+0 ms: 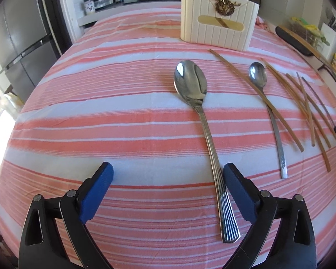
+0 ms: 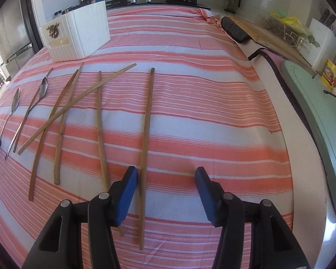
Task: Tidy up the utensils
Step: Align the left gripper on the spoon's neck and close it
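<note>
My left gripper (image 1: 168, 179) hovered over the pink-striped cloth (image 1: 100, 116), its blue pads spread wide and pinching nothing. The large spoon (image 1: 199, 116) lay in front of the cream utensil holder (image 1: 217, 24), bowl toward it, its ribbed handle running back between my pads, close by the right one; whether that pad touched it I could not tell. A second, small spoon (image 1: 266, 107) lay to the right of the first, a chopstick (image 1: 255, 96) crossing its neck. Further right of the holder lay a loose fan of more chopsticks; I made out about five there but could not count them surely.

From my right gripper (image 2: 165, 183), the holder (image 2: 78, 35) stood at far left on the same cloth (image 2: 201, 103). Two spoons and six chopsticks lay in front of and to the right of it. The sixth chopstick (image 2: 146, 139), farthest from the holder, ran back between my half-spread pads, right beside the left one. Nothing was pinched.
</note>
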`<move>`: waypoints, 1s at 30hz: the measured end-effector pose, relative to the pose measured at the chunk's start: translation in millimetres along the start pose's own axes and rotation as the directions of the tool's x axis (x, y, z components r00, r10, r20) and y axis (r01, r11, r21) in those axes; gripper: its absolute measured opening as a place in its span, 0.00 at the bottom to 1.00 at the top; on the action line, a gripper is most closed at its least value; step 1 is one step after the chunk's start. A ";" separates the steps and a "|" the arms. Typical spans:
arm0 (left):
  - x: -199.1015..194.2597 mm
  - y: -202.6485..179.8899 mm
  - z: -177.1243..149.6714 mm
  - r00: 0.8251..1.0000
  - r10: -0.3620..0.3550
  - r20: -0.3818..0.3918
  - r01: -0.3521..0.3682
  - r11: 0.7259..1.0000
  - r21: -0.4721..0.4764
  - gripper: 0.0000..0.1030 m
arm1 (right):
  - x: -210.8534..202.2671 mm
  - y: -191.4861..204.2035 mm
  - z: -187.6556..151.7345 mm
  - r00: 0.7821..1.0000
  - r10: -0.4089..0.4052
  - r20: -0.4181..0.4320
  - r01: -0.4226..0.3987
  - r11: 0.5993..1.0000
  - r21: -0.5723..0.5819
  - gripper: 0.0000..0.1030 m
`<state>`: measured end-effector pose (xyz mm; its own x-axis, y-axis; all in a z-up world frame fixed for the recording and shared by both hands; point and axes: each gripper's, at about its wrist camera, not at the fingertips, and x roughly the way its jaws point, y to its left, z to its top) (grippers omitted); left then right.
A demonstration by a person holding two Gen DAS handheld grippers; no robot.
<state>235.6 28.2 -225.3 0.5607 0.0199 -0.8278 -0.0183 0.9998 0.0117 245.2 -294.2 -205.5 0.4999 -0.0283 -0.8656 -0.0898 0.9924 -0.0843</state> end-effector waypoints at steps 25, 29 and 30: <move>1.9 20.5 17.6 0.984 -0.137 -0.116 0.138 0.990 -0.003 0.98 | 2.0 -5.4 11.6 0.988 0.083 -0.127 -0.095 0.992 -0.087 0.59; 10.6 6.3 37.1 0.971 -0.188 -0.148 0.195 0.980 0.037 0.98 | 16.3 2.3 34.0 0.982 0.095 -0.166 -0.116 0.985 -0.125 0.59; 14.3 1.0 41.8 0.974 -0.170 -0.152 0.181 0.982 0.061 0.98 | 20.5 5.2 41.4 0.982 0.096 -0.162 -0.119 0.984 -0.136 0.59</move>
<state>278.2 29.9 -213.7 0.4237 -0.1519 -0.8930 0.1341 0.9855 -0.1040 290.6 -284.6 -203.2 0.3429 0.0481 -0.9382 -0.2650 0.9631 -0.0475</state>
